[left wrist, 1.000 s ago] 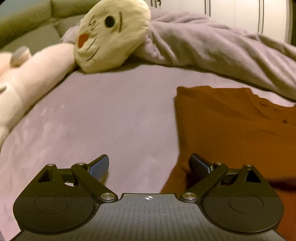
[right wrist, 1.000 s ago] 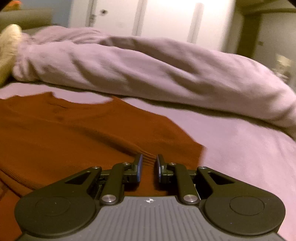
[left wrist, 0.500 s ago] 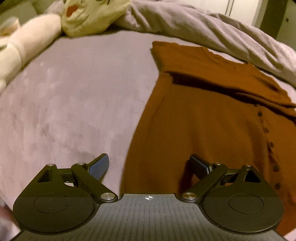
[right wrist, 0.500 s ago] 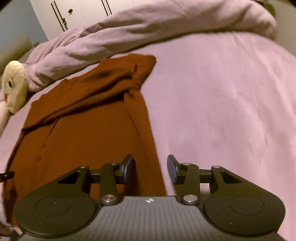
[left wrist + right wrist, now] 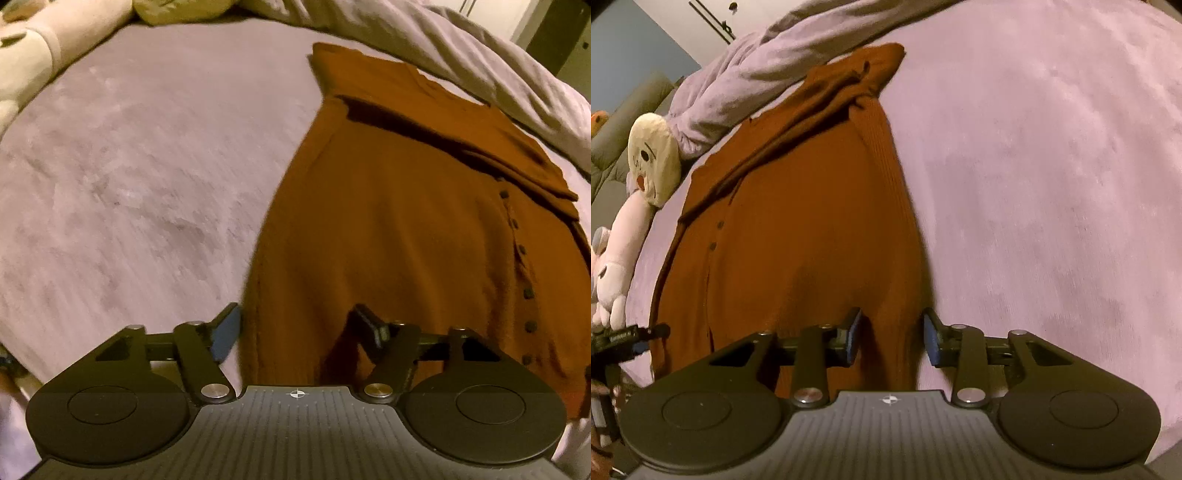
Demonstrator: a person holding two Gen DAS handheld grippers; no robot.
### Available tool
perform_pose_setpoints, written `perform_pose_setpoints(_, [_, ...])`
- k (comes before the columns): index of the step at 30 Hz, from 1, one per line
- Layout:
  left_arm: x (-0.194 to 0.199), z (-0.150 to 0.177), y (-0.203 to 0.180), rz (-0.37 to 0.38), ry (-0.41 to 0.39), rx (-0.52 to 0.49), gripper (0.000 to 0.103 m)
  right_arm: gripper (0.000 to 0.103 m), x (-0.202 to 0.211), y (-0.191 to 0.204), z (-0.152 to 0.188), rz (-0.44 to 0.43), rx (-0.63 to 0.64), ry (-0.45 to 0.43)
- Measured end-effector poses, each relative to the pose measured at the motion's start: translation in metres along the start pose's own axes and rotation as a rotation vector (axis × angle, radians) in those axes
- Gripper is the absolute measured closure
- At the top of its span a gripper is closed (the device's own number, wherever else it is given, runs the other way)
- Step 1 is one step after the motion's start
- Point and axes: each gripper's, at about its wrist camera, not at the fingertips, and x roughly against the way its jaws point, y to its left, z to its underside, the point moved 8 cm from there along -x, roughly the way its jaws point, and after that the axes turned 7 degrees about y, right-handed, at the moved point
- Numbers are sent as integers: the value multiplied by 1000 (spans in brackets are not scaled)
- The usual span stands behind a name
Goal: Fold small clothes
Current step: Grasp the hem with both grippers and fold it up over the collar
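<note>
A rust-brown buttoned garment (image 5: 388, 221) lies flat on the lilac bed cover (image 5: 129, 166), its top part folded down across the chest. My left gripper (image 5: 295, 326) points down at the garment's near left corner. Its jaws are closing, the garment's left edge lies between them, and the pads do not press on it. In the right wrist view the garment (image 5: 798, 240) runs away from my right gripper (image 5: 892, 338). That gripper's jaws are closing too, with the garment's ribbed right edge in the gap and not pinched.
A crumpled lilac duvet (image 5: 480, 62) lies along the far side of the bed, behind the garment. A cream plush face (image 5: 653, 162) and a pink plush toy (image 5: 617, 251) sit at the left. Bare bed cover (image 5: 1052, 166) spreads to the right of the garment.
Both grippers have drawn back from the collar end to the hem end and tipped downward. The left jaws have narrowed. The right jaws have widened from almost shut.
</note>
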Motion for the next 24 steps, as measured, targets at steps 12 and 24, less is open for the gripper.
perform_pose_setpoints(12, [4, 16, -2, 88, 76, -22, 85, 92, 4, -4, 13, -40, 20, 40])
perform_pose_setpoints(24, [46, -36, -25, 298, -11, 29, 96, 98, 13, 13, -29, -293, -114, 41])
